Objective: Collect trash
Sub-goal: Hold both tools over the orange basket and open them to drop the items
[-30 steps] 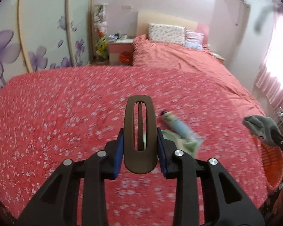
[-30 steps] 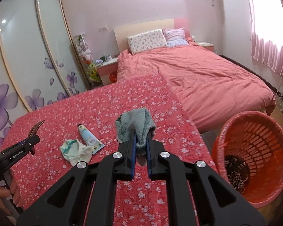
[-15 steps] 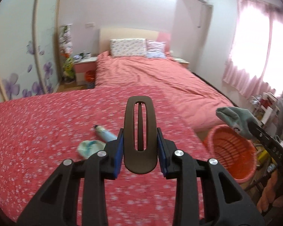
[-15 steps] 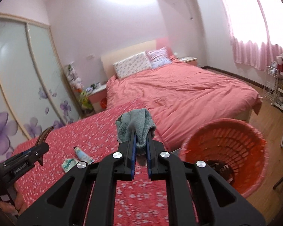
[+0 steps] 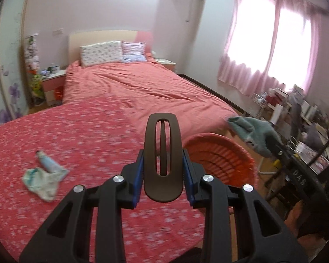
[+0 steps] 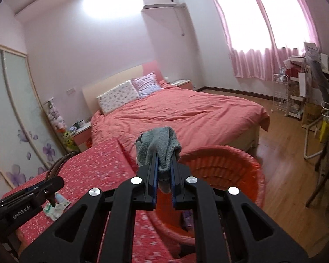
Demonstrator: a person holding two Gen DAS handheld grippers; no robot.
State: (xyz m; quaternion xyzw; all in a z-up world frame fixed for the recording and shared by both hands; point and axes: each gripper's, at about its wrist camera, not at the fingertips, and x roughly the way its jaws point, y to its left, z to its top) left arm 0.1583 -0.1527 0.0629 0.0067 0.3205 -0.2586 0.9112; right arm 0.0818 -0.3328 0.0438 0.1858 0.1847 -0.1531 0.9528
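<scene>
Two tongs carry trash above an orange basket at the edge of a flowered red tabletop.

The left tongs (image 5: pixel 163 176) are clamped on a dark brown hair clip (image 5: pixel 163 157), its long axis upright, rounded end down, just left of the orange basket (image 5: pixel 221 153). The right tongs (image 6: pixel 164 175) are pinched nearly together on a grey-green fuzzy sock (image 6: pixel 159 146), bunched above the fingertips and held over the basket's near rim (image 6: pixel 226 153); something small and purple lies inside the basket. Well left of the basket, on the tabletop (image 5: pixel 87 131), a squeezed tube (image 5: pixel 47 162) points up-left, touching a crumpled white-green wrapper (image 5: pixel 41 180). Beyond the basket stands a bed (image 6: pixel 186 114).
</scene>
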